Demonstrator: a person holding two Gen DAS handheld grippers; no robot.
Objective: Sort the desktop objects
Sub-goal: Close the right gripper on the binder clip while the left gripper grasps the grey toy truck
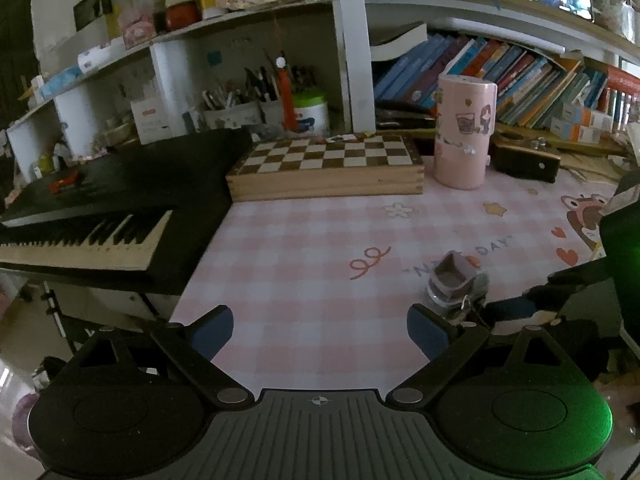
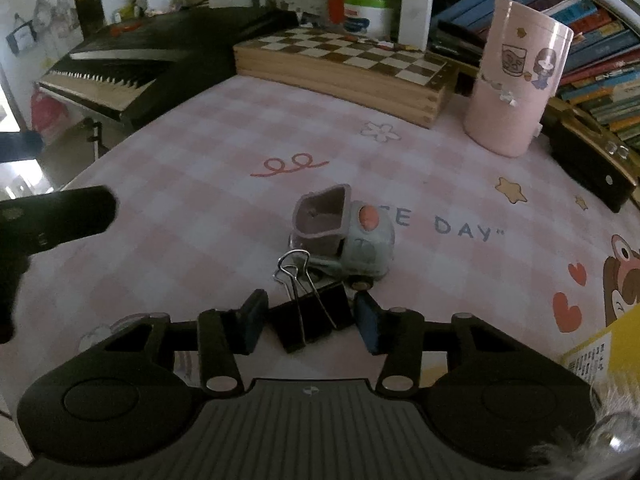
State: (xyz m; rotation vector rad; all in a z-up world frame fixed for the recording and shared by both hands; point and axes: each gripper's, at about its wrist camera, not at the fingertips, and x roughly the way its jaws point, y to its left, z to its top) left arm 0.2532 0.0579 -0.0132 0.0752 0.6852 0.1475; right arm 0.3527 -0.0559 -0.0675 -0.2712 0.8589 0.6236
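Binder clip (image 2: 310, 318) sits on the desk mat (image 2: 192, 184) between the right gripper (image 2: 311, 322) fingers, toy truck (image 2: 344, 236) just behind it. Chessboard box (image 2: 348, 66) lies along the mat's far edge, cylinder container (image 2: 516, 80) to its right, keyboard (image 2: 132, 68) to its left. Left gripper (image 1: 320, 330) hovers left of the truck.

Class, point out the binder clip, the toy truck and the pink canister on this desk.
binder clip (image 2: 316, 320): right wrist view, on its black body.
toy truck (image 2: 370, 240): right wrist view, on its pale blue cab.
pink canister (image 1: 464, 140): left wrist view, on its side wall.
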